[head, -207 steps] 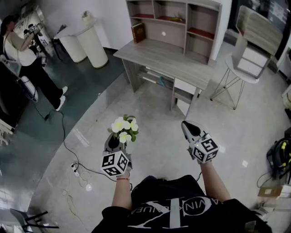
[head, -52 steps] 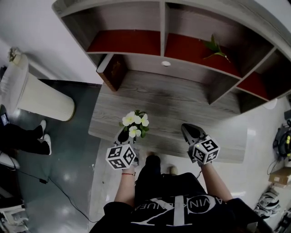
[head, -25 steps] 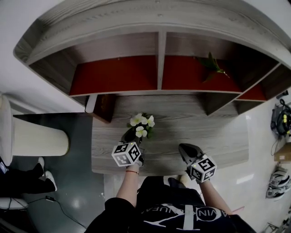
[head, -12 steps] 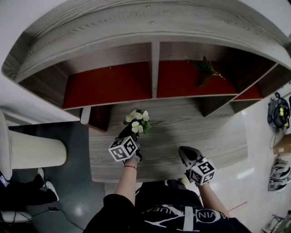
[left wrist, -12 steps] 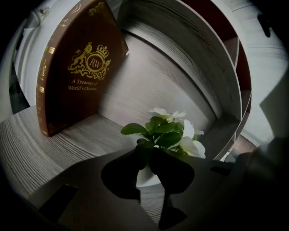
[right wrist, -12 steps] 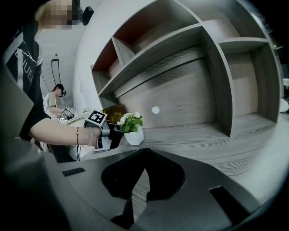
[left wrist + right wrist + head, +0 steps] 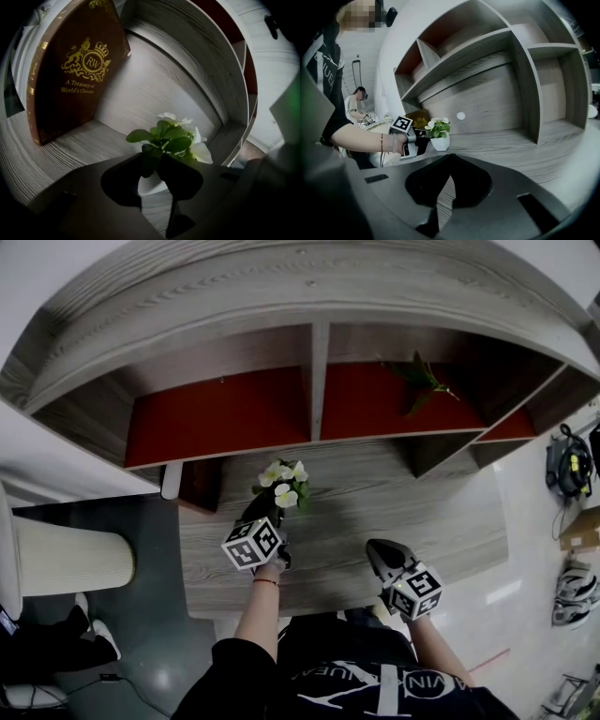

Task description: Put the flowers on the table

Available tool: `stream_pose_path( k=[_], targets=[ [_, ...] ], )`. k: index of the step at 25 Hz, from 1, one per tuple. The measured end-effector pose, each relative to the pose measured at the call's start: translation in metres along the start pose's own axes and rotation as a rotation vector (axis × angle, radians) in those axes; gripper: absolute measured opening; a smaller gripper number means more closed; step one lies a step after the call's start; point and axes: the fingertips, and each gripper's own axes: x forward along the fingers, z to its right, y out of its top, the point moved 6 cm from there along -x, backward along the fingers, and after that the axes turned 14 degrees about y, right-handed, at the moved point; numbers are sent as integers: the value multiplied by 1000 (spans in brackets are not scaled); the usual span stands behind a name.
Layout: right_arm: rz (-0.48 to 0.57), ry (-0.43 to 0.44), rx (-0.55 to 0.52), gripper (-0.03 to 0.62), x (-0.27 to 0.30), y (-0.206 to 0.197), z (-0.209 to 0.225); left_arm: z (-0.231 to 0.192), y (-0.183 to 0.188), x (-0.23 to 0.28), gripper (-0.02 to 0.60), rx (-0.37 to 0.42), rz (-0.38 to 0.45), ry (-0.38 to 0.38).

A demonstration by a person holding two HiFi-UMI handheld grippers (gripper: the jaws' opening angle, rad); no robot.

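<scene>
White flowers (image 7: 284,481) with green leaves stand in a small white pot (image 7: 151,183) on the grey wooden table (image 7: 412,512), just in front of the shelf unit. My left gripper (image 7: 262,509) has the pot between its jaws, which are opening while their pads still touch it. In the right gripper view the pot (image 7: 440,143) rests on the tabletop with the left gripper (image 7: 419,140) at its side. My right gripper (image 7: 378,547) hovers shut and empty over the table's front right.
A brown book (image 7: 75,70) leans upright just left of the flowers. The shelf unit (image 7: 314,381) with red-lined compartments rises behind the table, and a green plant (image 7: 422,381) lies in one. A pale round pedestal (image 7: 56,559) stands on the floor to the left.
My left gripper carried the flowers a little farther in over the table, toward the shelf. The right gripper has barely moved.
</scene>
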Motion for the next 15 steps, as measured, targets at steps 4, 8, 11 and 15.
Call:
stream_pose_path(
  k=[4, 8, 11, 15],
  targets=[
    [-1, 4, -3, 10, 1, -1, -2, 4, 1, -3, 174, -17, 6, -29],
    [-3, 14, -2, 9, 4, -2, -4, 2, 3, -7, 221, -20, 13, -27],
    [-5, 21, 2, 9, 6, -4, -6, -3, 4, -11, 227, -28, 19, -28],
    [-6, 28, 12, 10, 8, -8, -7, -9, 2, -16, 230, -50, 23, -30]
  ],
)
